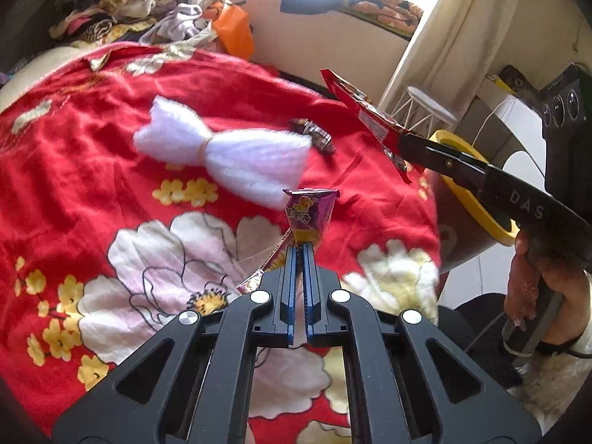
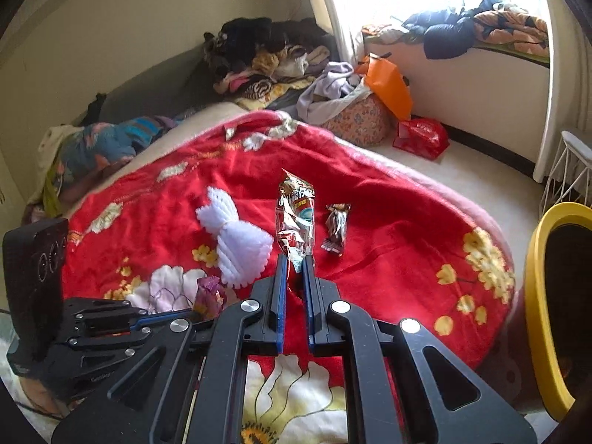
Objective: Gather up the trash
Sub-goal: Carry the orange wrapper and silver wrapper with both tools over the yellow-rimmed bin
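Red blanket [image 1: 92, 170] with white and yellow flowers, white foam net [image 1: 222, 155], purple wrapper [image 1: 309, 218], red-and-silver wrapper [image 2: 296, 214], yellow-rimmed bin [image 2: 536, 296], orange bag [image 2: 388, 85]

This is a lived-in bedroom in a home. A bed [image 2: 388, 222] fills most of both views, covered by a red blanket [image 1: 92, 170] printed with large flowers. Heaps of clothes [image 2: 266, 59] lie at its far end against a plain wall, and more clothes and folded bedding [image 2: 510, 26] sit on a bright window ledge. A pale curtain [image 1: 455, 26] hangs beside the window, with a small white wire stool [image 1: 425, 107] on the floor below.
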Demonstrator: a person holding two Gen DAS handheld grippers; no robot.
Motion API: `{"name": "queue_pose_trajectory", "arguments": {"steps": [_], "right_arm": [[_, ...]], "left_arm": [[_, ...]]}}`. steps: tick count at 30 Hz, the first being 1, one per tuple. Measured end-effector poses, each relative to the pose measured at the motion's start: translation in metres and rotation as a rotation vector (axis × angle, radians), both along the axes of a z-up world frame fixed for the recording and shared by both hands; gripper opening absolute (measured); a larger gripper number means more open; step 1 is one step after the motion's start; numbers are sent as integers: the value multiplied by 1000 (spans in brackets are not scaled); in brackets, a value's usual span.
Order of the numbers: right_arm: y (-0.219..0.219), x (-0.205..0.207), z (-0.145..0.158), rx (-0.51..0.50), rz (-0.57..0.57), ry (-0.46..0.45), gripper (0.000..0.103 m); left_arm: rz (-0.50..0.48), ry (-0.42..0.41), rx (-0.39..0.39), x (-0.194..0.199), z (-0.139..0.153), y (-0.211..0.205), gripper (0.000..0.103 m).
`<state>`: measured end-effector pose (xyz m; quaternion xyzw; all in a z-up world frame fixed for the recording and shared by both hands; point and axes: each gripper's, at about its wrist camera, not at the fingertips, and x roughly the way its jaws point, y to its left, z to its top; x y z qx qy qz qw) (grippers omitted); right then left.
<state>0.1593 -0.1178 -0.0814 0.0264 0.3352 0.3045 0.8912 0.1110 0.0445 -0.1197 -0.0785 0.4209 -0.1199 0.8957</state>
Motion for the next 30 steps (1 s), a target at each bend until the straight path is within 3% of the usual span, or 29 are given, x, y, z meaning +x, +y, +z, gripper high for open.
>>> {"name": "queue_pose_trajectory", "arguments": {"steps": [17,30], "right_arm": [[-84,-13,30,46,-194,-75,8],[-166,-13,26,80,-399,-76,8]], "left_arm": [[-83,-122,-22,14,50,-60,2],[-154,-165,-18,23,67,-107,2]]}}
